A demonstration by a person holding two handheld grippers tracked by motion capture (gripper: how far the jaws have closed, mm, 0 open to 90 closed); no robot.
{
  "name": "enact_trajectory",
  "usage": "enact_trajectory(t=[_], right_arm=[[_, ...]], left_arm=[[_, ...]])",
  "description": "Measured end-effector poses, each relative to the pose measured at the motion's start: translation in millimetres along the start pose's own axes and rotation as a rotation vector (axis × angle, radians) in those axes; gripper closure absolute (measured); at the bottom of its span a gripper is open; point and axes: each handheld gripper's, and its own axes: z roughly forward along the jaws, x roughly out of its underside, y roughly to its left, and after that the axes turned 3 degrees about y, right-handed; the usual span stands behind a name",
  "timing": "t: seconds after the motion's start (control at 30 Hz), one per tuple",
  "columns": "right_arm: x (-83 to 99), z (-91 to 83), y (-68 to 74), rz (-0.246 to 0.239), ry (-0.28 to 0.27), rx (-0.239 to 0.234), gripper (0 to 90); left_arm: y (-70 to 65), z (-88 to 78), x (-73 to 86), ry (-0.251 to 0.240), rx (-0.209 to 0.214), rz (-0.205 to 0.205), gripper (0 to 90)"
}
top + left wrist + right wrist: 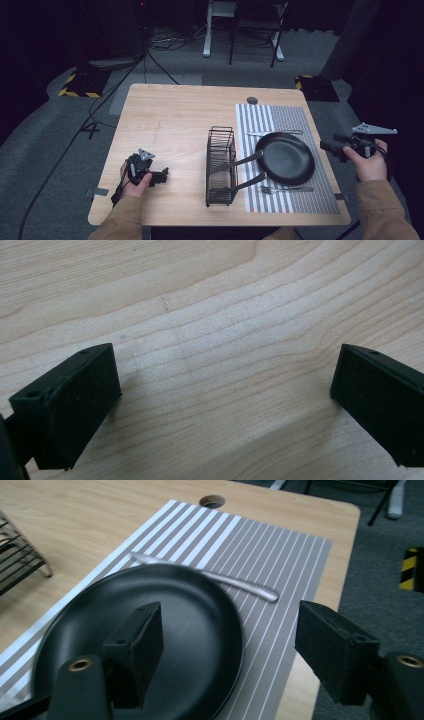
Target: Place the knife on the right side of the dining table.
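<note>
A black plate [285,157] lies on a striped placemat [272,115] at the right of the wooden table. A knife [275,133] rests just beyond the plate and a fork [287,189] just before it. My right gripper [327,146] hovers off the table's right edge, pointing at the plate. In the right gripper view its jaws stand open [227,640] with nothing between them, above the plate's [190,615] near rim and the knife [220,578]. My left gripper [162,175] rests low at the table's front left, open [225,395] over bare wood.
A black wire rack [221,165] stands left of the placemat, with two utensil handles [247,160] sticking out toward the plate. A round cable hole [252,100] sits at the table's far edge. Dark floor, cables and chair legs lie beyond the table.
</note>
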Motion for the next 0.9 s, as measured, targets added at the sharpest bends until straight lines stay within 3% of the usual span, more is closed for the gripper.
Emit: enact_trajectory(t=[0.2,0.37,0.47,0.5,0.6,0.63,0.67,0.7,0.77,0.9], right_arm=[[22.2,-11.6,7.3,-0.021,0.017,-0.014,21.3],[41.4,-15.9,14.6,0.014,0.033,0.017,19.5],[48.3,-17.4,18.0,0.004,0.043,0.038,19.5],[55.4,-21.7,21.6,-0.024,0.004,0.059,19.5],[63.5,-25.1,24.4,-0.049,-0.034,0.063,20.2],[73.2,-25.4,26.4,-0.09,-0.054,0.042,20.2],[73.2,-25.4,26.4,-0.09,-0.054,0.042,20.2],[83.1,-23.6,27.0,-0.109,-0.041,-0.015,18.4],[87.4,-21.7,27.3,-0.093,-0.04,-0.034,18.1],[105.4,-13.0,30.0,-0.083,-0.047,-0.017,18.1]], left_arm=[[0.0,0.0,0.0,0.0,0.0,0.0,0.0],[-0.4,-0.1,0.1,0.001,0.001,-0.004,0.0],[-0.1,-0.1,0.0,0.002,0.0,-0.001,0.0],[-0.2,-0.1,0.0,0.002,0.001,-0.002,0.0],[-0.1,-0.1,0.0,0.002,0.001,-0.001,0.0],[-0.1,-0.1,0.0,0.001,0.0,-0.001,0.0],[-0.1,-0.1,0.0,0.001,0.0,-0.001,0.0],[0.0,0.0,0.0,0.0,0.0,0.0,0.0],[0.0,0.0,-0.1,0.001,-0.001,0.0,0.0],[-0.1,-0.1,0.0,0.001,0.0,0.0,0.0]])
